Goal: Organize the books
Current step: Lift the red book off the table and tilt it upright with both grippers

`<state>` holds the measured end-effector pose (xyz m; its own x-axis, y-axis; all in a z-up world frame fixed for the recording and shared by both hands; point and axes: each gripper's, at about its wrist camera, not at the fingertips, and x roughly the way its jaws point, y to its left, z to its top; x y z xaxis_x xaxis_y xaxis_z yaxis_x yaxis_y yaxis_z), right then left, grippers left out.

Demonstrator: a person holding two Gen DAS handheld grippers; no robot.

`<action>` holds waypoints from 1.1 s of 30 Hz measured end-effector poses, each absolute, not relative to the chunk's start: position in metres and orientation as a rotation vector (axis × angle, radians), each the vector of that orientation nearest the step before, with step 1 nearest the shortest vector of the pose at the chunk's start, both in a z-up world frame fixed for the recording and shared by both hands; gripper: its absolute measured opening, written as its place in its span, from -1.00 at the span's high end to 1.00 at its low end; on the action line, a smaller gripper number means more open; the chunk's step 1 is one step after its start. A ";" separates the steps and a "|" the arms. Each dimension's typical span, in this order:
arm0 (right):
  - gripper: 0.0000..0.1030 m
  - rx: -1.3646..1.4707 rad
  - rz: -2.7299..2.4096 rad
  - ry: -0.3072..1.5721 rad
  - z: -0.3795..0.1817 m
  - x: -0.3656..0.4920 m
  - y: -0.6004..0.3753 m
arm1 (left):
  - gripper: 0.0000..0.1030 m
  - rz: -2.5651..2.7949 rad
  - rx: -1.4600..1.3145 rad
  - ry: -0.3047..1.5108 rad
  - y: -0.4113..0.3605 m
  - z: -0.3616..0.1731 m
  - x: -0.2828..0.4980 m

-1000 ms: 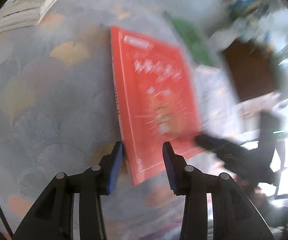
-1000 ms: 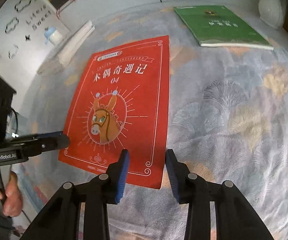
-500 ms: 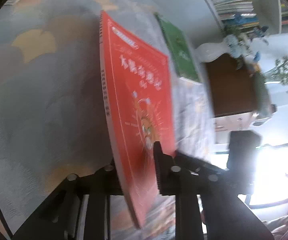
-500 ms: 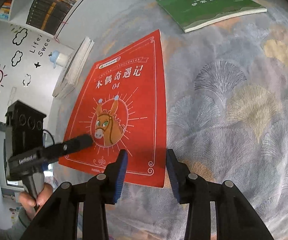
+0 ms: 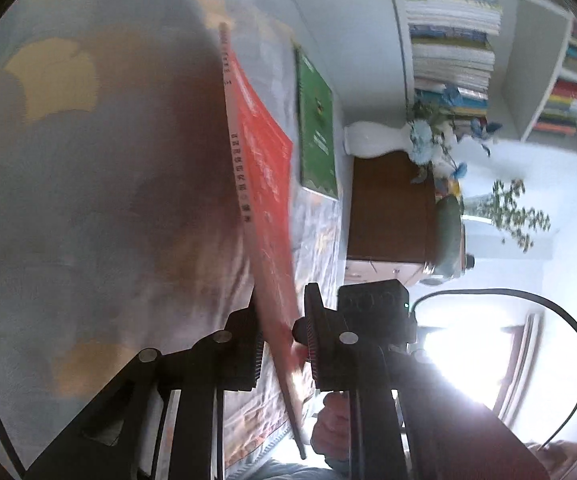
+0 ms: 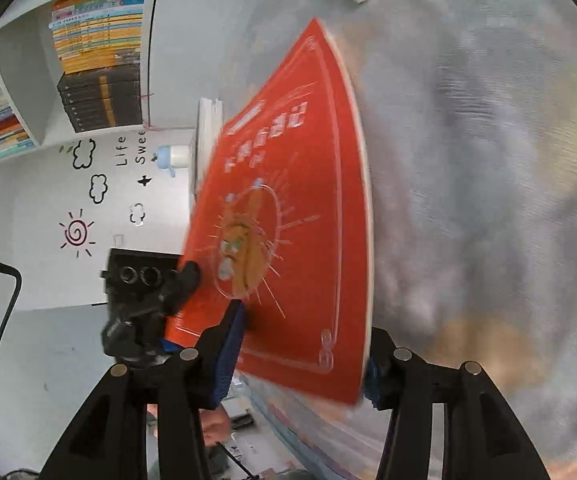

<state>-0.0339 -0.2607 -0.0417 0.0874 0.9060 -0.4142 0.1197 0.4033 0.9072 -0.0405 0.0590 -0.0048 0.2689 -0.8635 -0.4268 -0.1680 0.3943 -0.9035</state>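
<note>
A red book [image 5: 264,152] with a donkey on its cover stands tilted up off the patterned tablecloth [image 5: 68,160]. My left gripper [image 5: 282,312] is shut on its near edge, and from here the book shows almost edge-on. In the right wrist view the red book [image 6: 300,200] fills the middle. My right gripper [image 6: 302,360] straddles its lower right corner and its jaws are opening. One pad is over the cover and the other is beside the page edge, and I see no clamp. The left gripper [image 6: 160,292] holds the book's left edge. A green book [image 5: 316,128] lies flat beyond.
A stack of pale books [image 6: 208,132] lies at the table's far left edge. Wall shelves [image 6: 96,60] packed with books stand behind. A white vase [image 5: 372,140] and a brown cabinet [image 5: 388,208] are past the green book. A person's hand [image 5: 328,428] shows below the grippers.
The left gripper has shut on the red book's edge and raised it from flat to steeply tilted. Both wrist views have rolled. The right jaws stand wider than before.
</note>
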 end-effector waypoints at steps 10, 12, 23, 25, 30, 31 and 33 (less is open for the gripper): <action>0.58 0.361 0.664 1.221 0.025 -0.040 -0.217 | 0.65 -0.509 -0.671 1.326 0.033 0.009 -0.033; 0.58 0.216 0.655 1.176 0.035 -0.046 -0.205 | 0.65 -0.507 -0.615 1.324 0.028 0.014 -0.033; 0.58 -0.218 0.621 0.986 0.071 -0.087 -0.156 | 0.57 -0.532 -0.440 1.250 0.033 0.048 -0.052; 0.57 -0.257 0.614 0.950 0.081 -0.094 -0.147 | 0.57 -0.538 -0.436 1.226 0.043 0.058 -0.058; 0.57 -0.326 0.605 0.853 0.113 -0.105 -0.110 | 0.57 -0.512 -0.430 1.141 0.088 0.094 -0.059; 0.57 -0.326 0.608 0.835 0.120 -0.103 -0.100 | 0.57 -0.505 -0.427 1.123 0.097 0.101 -0.058; 0.57 -0.315 0.613 0.799 0.133 -0.098 -0.080 | 0.59 -0.485 -0.418 1.079 0.123 0.117 -0.053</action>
